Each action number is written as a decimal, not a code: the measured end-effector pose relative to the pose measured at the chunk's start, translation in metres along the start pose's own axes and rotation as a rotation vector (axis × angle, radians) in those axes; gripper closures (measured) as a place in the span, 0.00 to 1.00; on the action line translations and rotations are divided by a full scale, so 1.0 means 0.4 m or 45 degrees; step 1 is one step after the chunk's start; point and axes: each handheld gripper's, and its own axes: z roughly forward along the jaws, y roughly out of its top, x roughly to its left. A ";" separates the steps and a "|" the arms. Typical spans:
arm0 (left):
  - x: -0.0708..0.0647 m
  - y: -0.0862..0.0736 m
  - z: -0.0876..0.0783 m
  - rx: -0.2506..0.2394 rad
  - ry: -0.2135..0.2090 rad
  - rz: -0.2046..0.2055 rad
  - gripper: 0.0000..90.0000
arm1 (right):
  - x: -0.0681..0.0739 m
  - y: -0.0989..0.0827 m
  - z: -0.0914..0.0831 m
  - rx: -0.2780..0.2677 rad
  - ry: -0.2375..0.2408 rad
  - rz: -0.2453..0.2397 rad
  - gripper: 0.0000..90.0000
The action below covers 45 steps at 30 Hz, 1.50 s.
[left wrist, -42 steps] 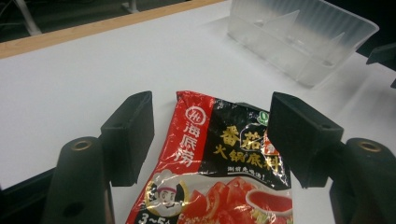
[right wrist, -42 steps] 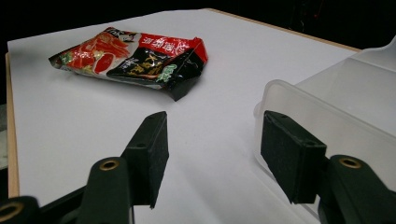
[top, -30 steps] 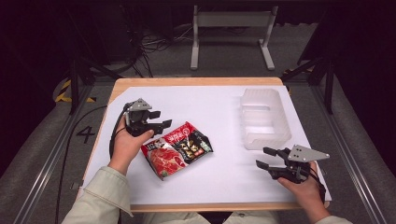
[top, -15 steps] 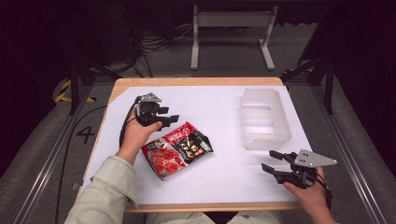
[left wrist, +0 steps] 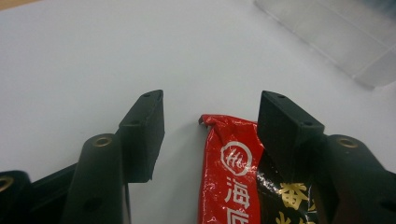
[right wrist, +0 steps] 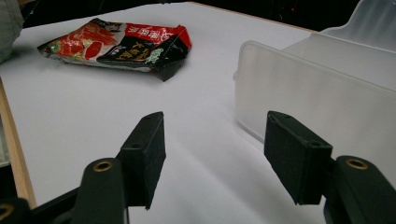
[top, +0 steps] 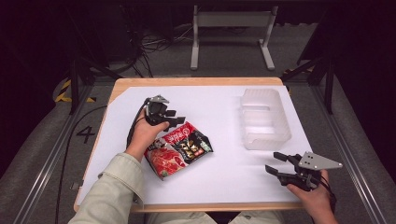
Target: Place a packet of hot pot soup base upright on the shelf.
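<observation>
A red and black snack packet [top: 180, 147] lies flat on the white table, left of the middle. My left gripper [top: 176, 116] hovers at the packet's far end, held from the left by a hand in a pale sleeve. In the left gripper view this gripper [left wrist: 212, 100] is open, and the packet's red top edge [left wrist: 229, 158] lies between and below the jaws, nearer the right one. My right gripper [top: 272, 162] is open near the front right edge, pointing left. Its own view shows the gripper [right wrist: 215, 121] open over bare table, with the packet [right wrist: 116, 42] far off.
A clear plastic bin [top: 264, 119] stands at the right of the table, just beyond the right gripper and close to its right jaw [right wrist: 317, 88]. The wooden table edge [top: 196, 80] frames the white sheet. Cables and a metal stand lie on the floor behind.
My left gripper has moved right and forward from beside the packet to its far end. The right gripper has drifted slightly right and toward the person. The packet has not moved.
</observation>
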 end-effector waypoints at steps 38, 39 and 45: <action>0.003 -0.030 0.099 0.294 -0.084 -0.051 0.54 | 0.009 -0.001 0.010 -0.005 0.025 -0.018 0.40; 0.003 -0.030 0.099 0.296 -0.088 -0.051 0.55 | 0.010 -0.001 0.010 -0.004 0.027 -0.020 0.40; 0.001 -0.031 0.102 0.324 -0.115 -0.055 0.59 | 0.011 -0.002 0.013 0.000 0.030 -0.021 0.40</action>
